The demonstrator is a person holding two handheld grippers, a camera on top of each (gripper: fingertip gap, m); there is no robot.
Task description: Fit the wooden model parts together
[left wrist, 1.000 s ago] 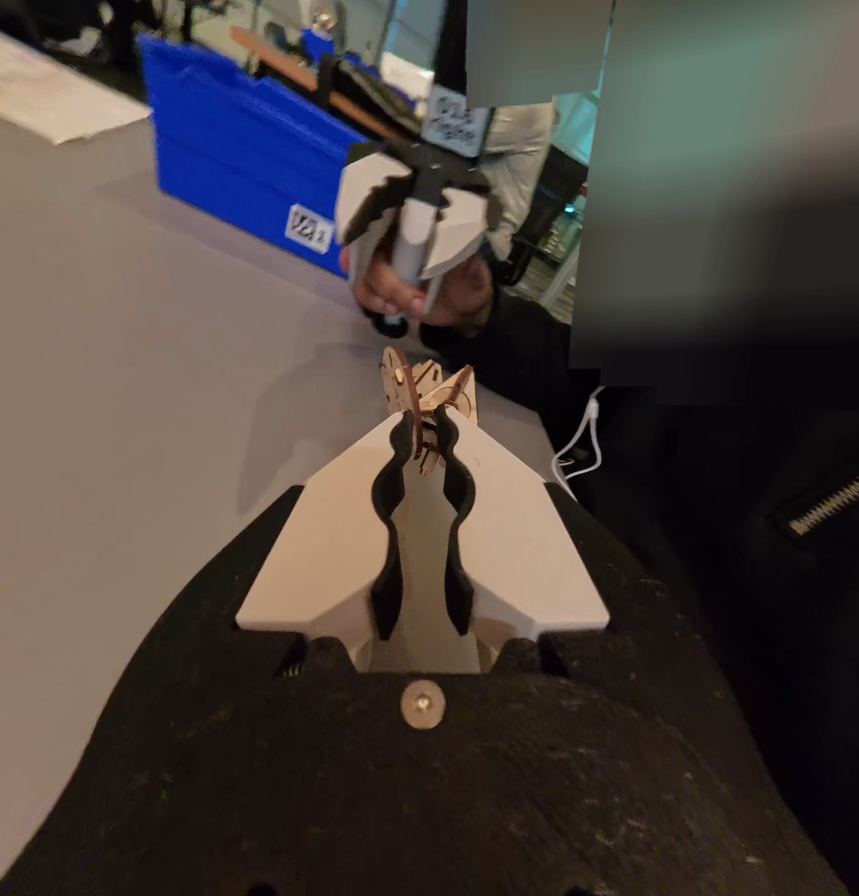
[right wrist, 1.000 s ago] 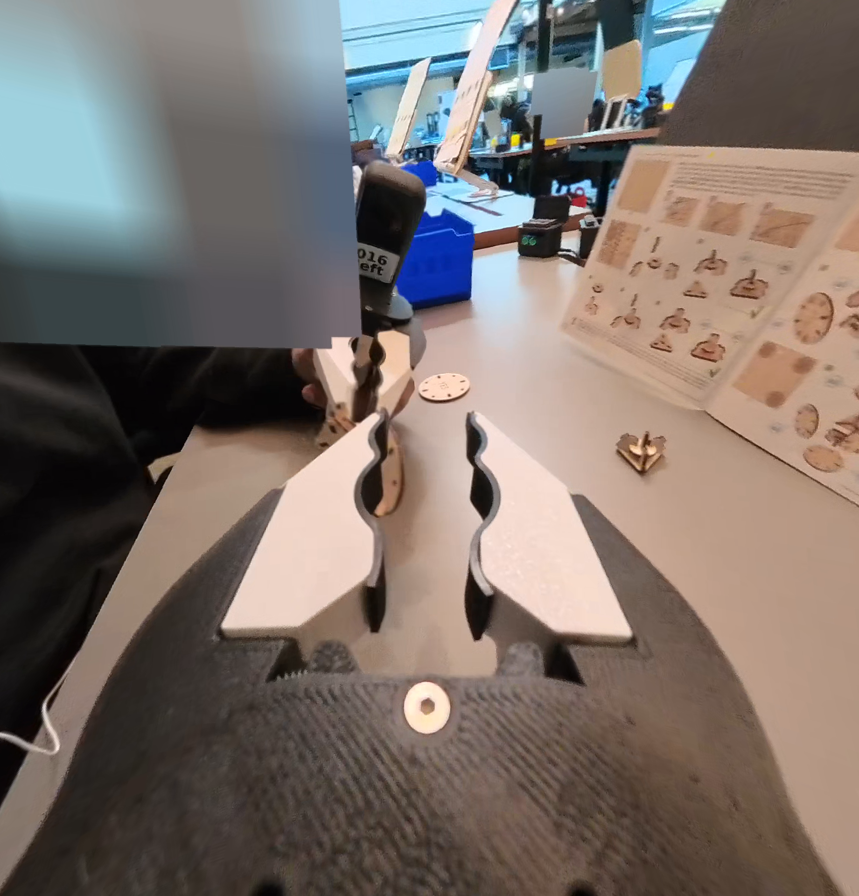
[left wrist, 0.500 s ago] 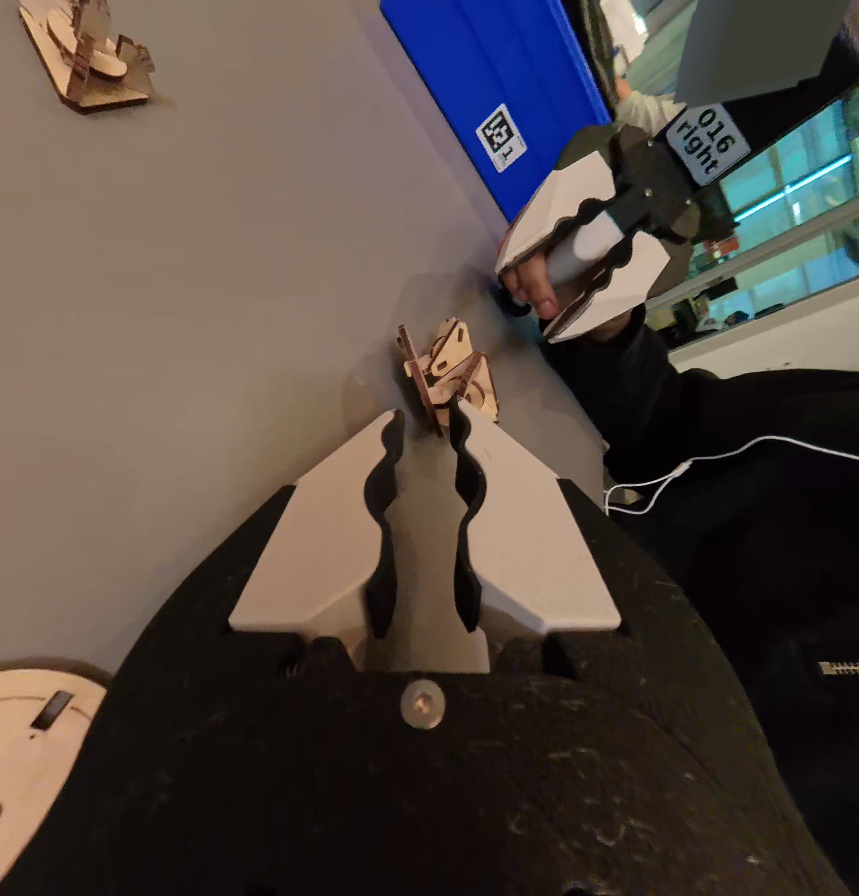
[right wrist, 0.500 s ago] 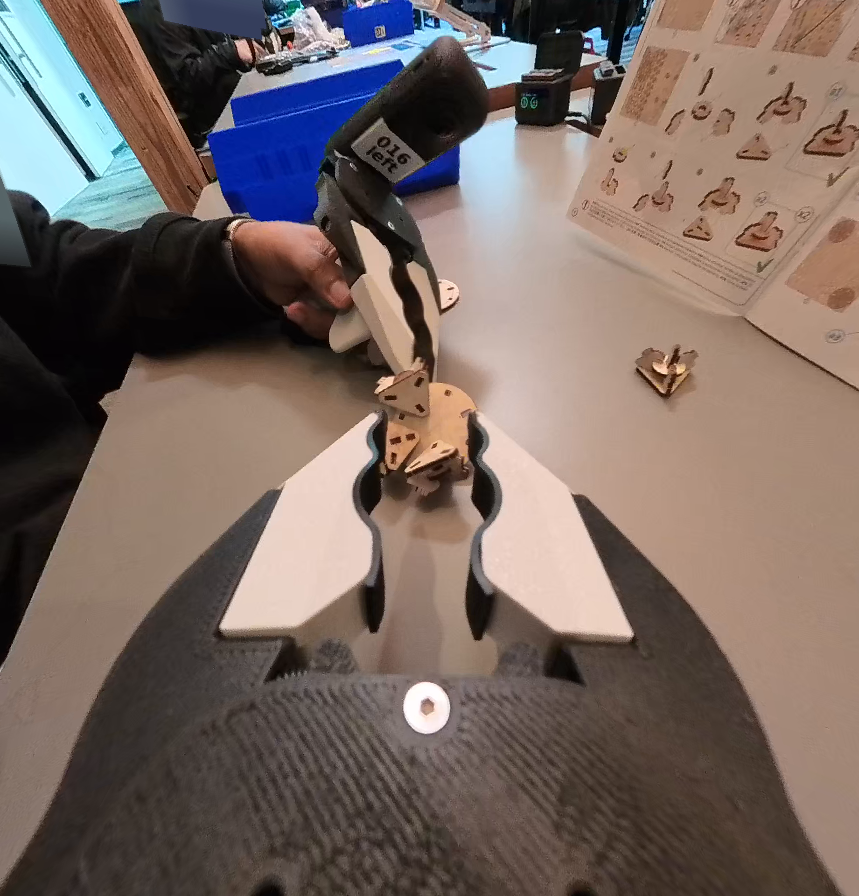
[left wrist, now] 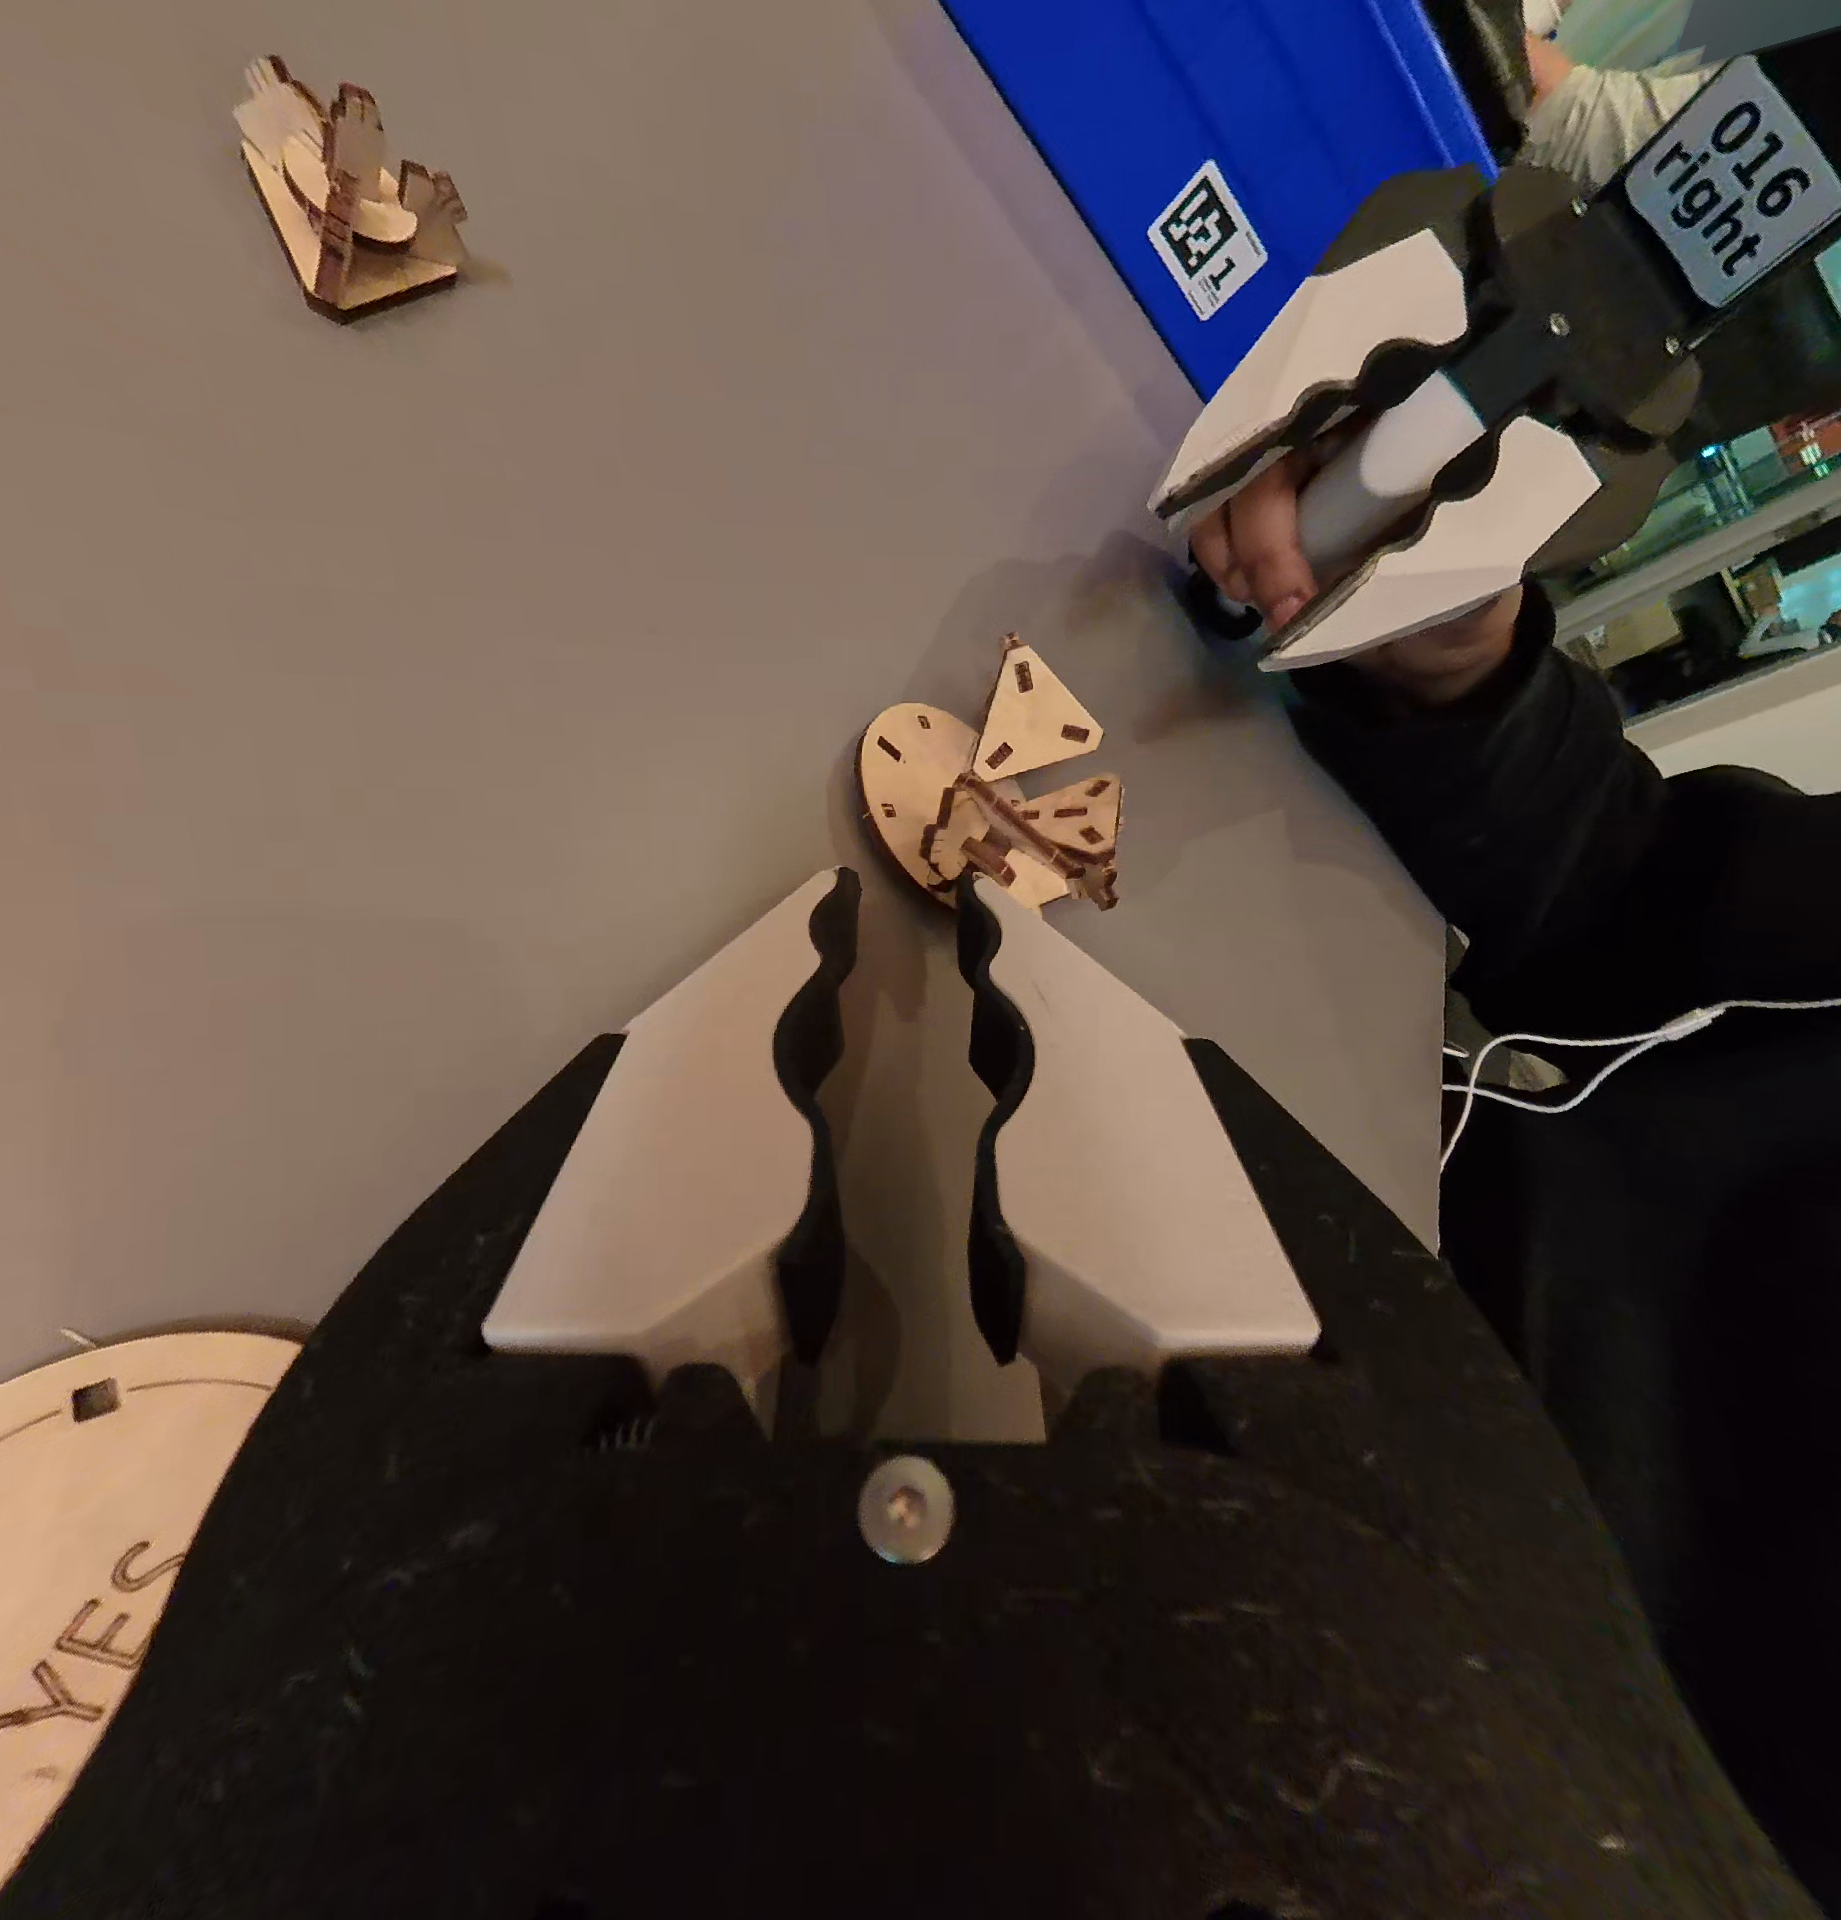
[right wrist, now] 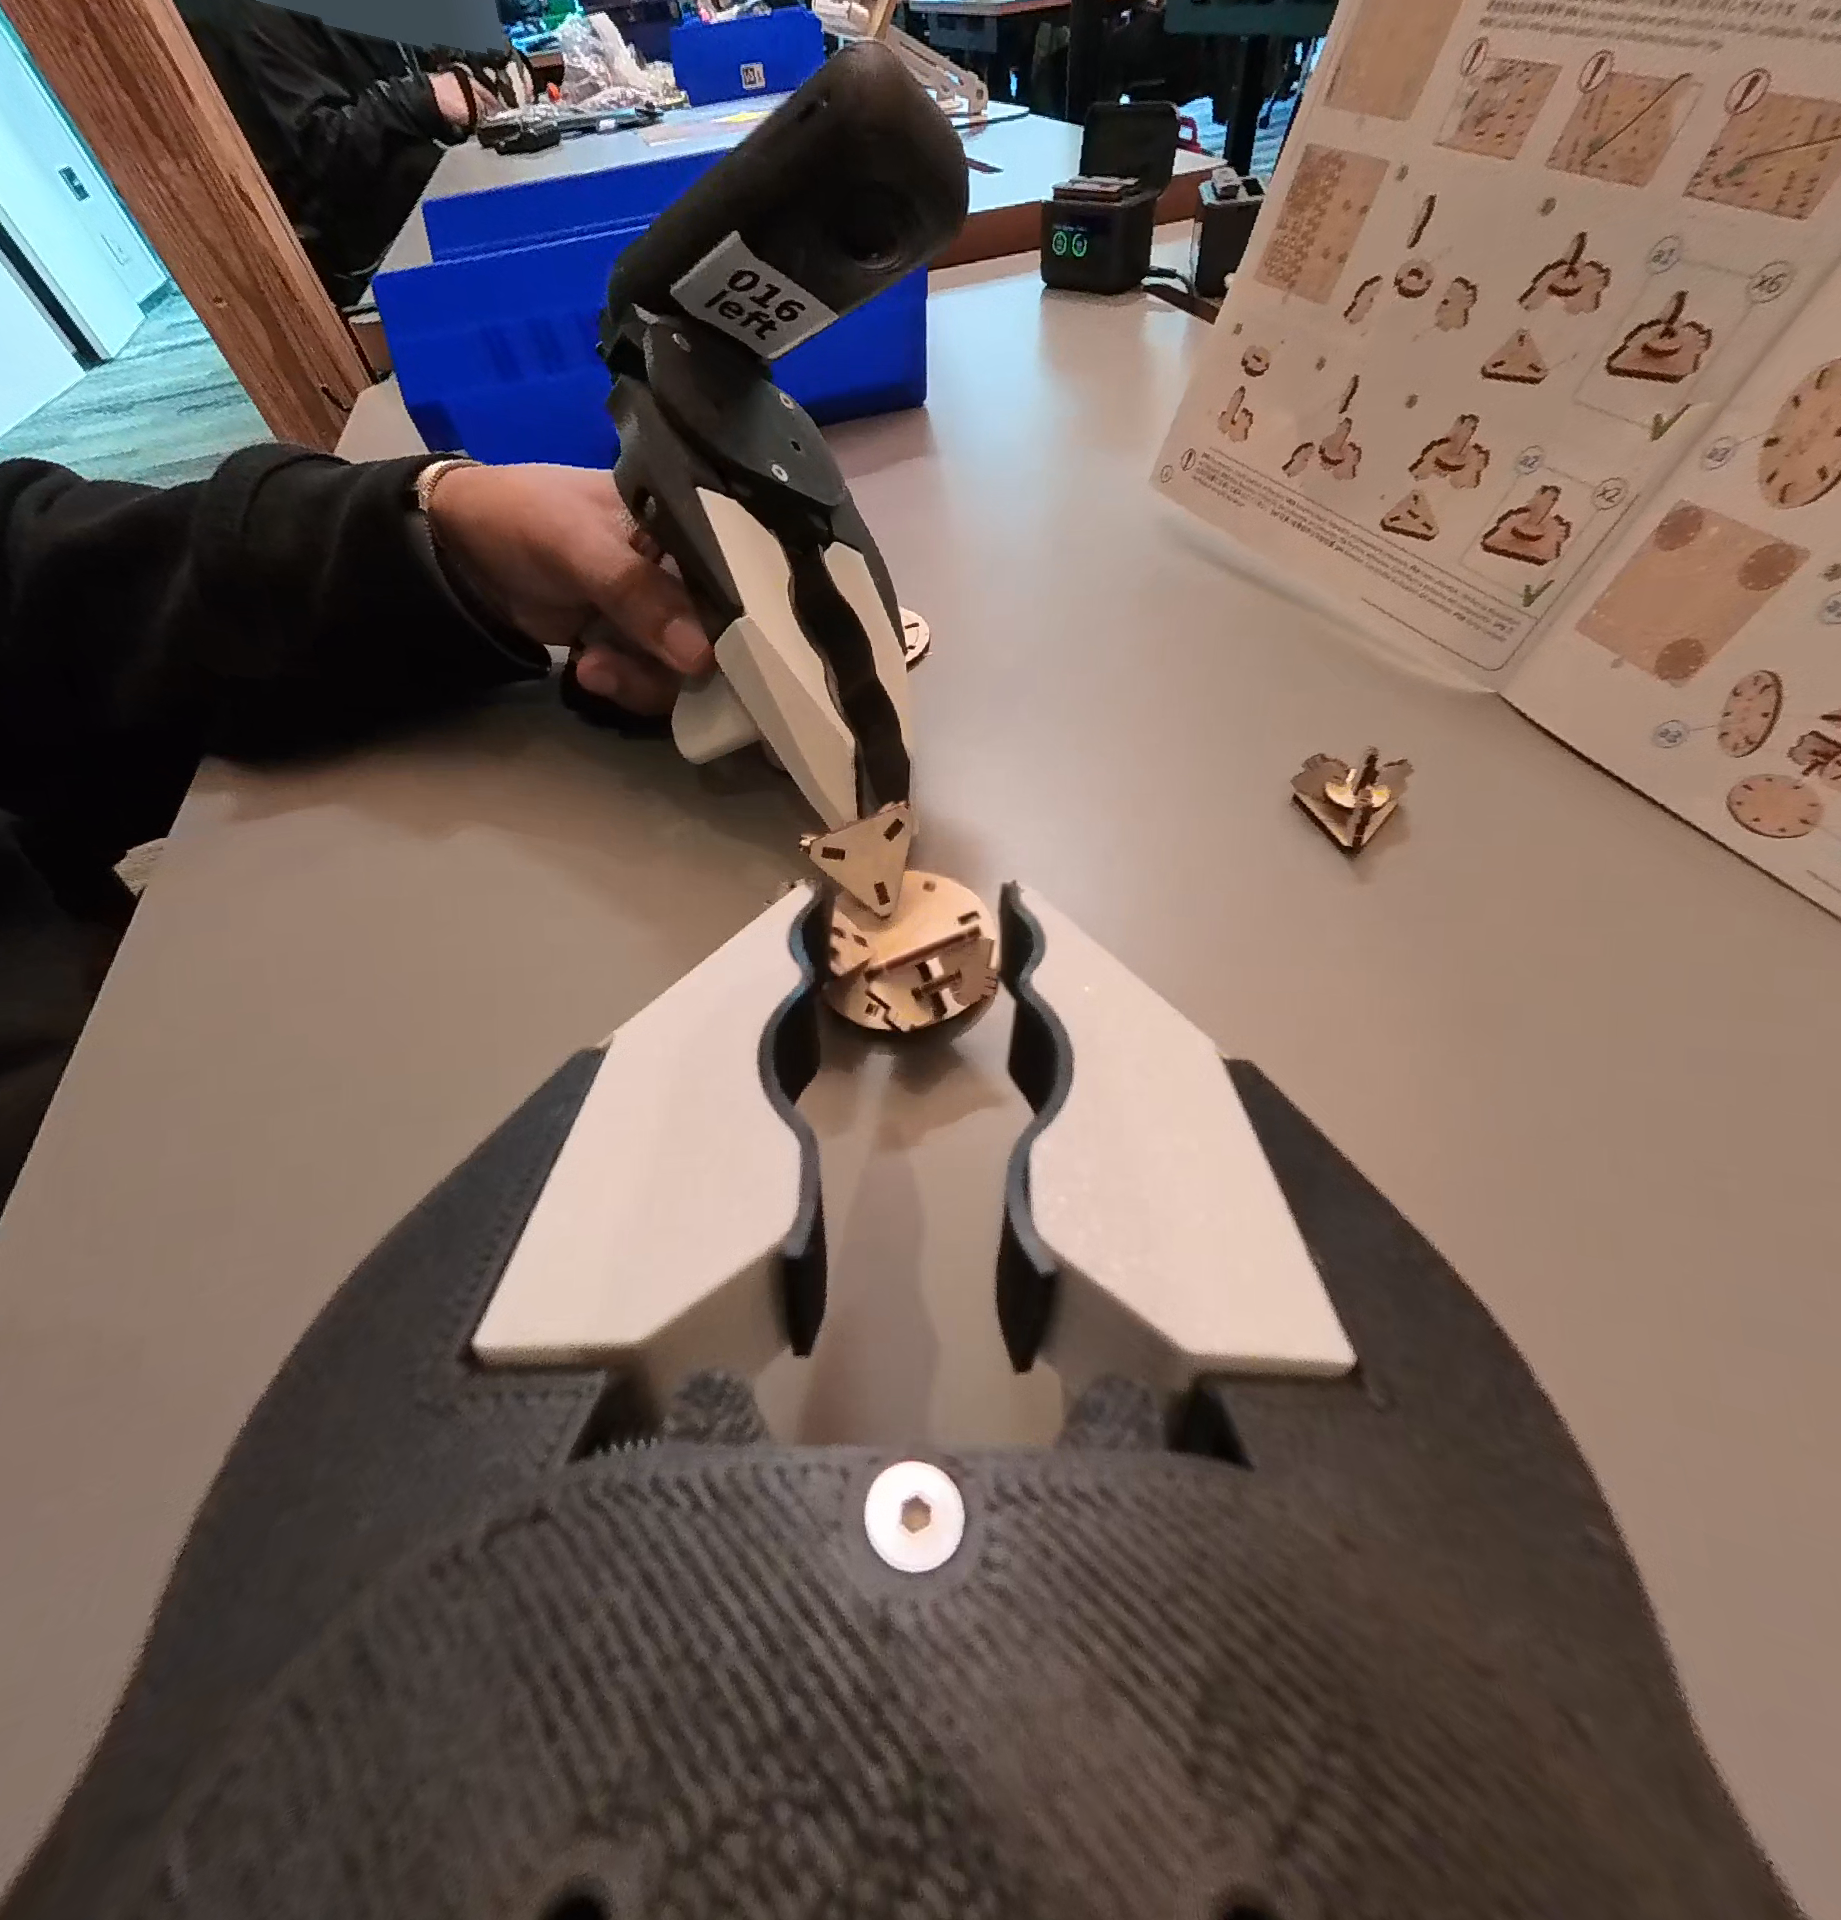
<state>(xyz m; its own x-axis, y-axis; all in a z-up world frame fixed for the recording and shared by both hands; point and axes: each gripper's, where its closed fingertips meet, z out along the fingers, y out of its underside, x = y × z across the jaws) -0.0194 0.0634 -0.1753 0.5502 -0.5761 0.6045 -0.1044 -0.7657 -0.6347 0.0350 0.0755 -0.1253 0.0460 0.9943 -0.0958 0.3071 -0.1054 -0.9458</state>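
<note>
Wooden disc assembly (right wrist: 911,971) flat on table (right wrist: 376,987) — triangles upright.

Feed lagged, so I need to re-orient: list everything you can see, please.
Wooden disc assembly: one, pale wood, triangular pieces slotted in, on the table at the left tongs' tips.
Small wooden assembly: one, triangular base, apart to the right.
Small wooden disc: one, behind the left tongs.
Large round wooden plate: one, partly seen.
Instruction sheet: one, propped at right.
Blue bins: two, behind.
Black boxes: two, far edge.
White cable: one.
Table: grey.
Left tongs: open.
Right tongs: open.
Hands: two, dark sleeves.
</note>
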